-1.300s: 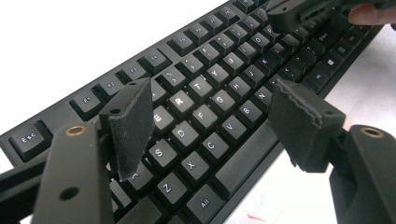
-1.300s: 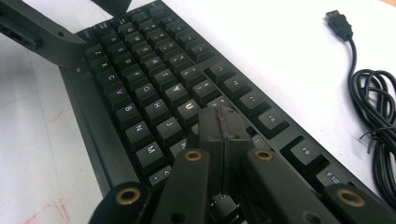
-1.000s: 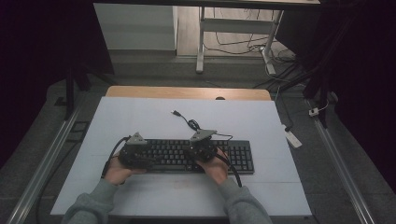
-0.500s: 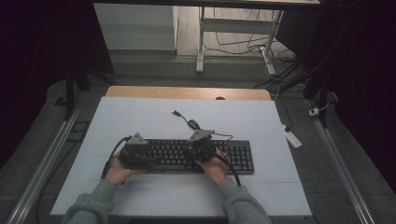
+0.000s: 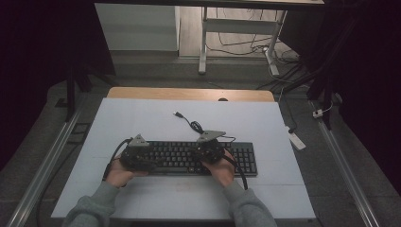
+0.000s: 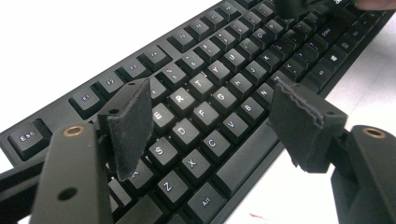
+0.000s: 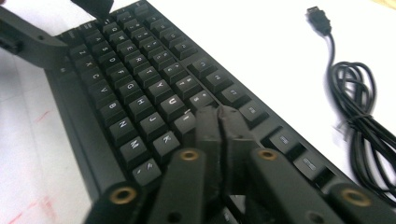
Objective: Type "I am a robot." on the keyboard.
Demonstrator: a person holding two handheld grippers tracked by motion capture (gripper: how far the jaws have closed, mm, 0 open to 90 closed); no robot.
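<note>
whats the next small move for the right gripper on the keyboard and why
Probably press straight down a touch. The right gripper, jaws together with nothing between them, is tipped onto the keyboard near the O and P keys, while the left gripper hangs open above the left-hand letters, so a single keypress looks likeliest.

A keyboard (image 5: 189, 157) lies across the near middle of the tabletop (image 5: 142, 118), its long side running left to right. The left claw (image 5: 136, 156) sits over its left end and the right claw (image 5: 210, 150) over its right-of-middle keys. A coiled cable (image 5: 191, 124) lies on the tabletop just behind the keyboard, its plug (image 5: 178, 114) at the far left end.
</note>
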